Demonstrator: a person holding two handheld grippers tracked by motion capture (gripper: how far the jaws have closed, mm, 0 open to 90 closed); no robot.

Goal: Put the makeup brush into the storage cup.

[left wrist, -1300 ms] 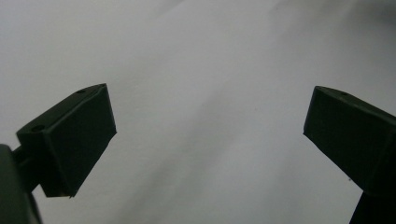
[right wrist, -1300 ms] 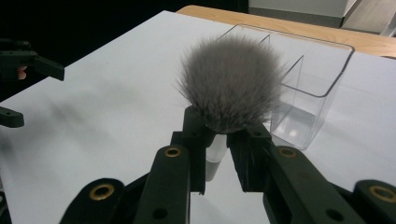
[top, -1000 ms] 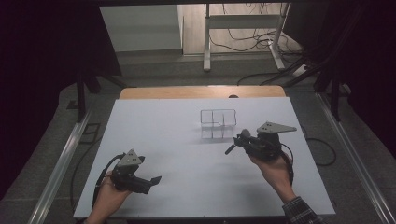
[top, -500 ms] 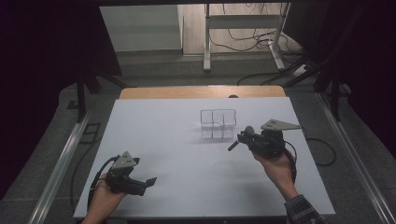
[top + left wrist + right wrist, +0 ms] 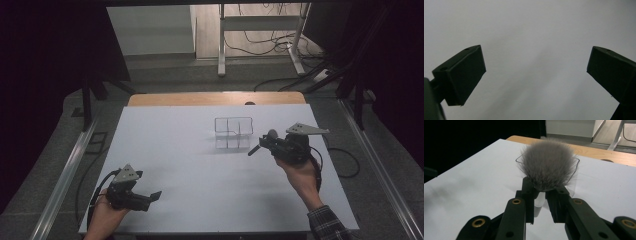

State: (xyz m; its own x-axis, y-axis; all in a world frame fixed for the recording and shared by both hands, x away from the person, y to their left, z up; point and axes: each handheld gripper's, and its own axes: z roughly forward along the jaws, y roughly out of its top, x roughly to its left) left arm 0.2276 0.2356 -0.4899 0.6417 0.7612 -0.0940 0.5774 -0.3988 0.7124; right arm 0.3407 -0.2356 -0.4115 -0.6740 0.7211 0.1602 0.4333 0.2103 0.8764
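- Gripping a fluffy grey brush (image 5: pixel 548 167), right gripper (image 5: pixel 539 205) hovers just beside the clear divided organizer (image 5: pixel 233 133) mid-counter (image 5: pixel 200 190).
- Left gripper (image 5: pixel 150 197): jaws wide apart, nothing held, near the counter's front-left corner.

The left gripper (image 5: pixel 150 196) sits low by the near edge, its jaws wide apart; the right gripper (image 5: pixel 260 144) is held up higher, its jaws pinched close together.

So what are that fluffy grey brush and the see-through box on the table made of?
The fluffy grey brush head, clamped in the right gripper, looks like soft fine bristles, hair or synthetic. The see-through divided box seems clear glossy plastic: the white table shows through its thin walls.
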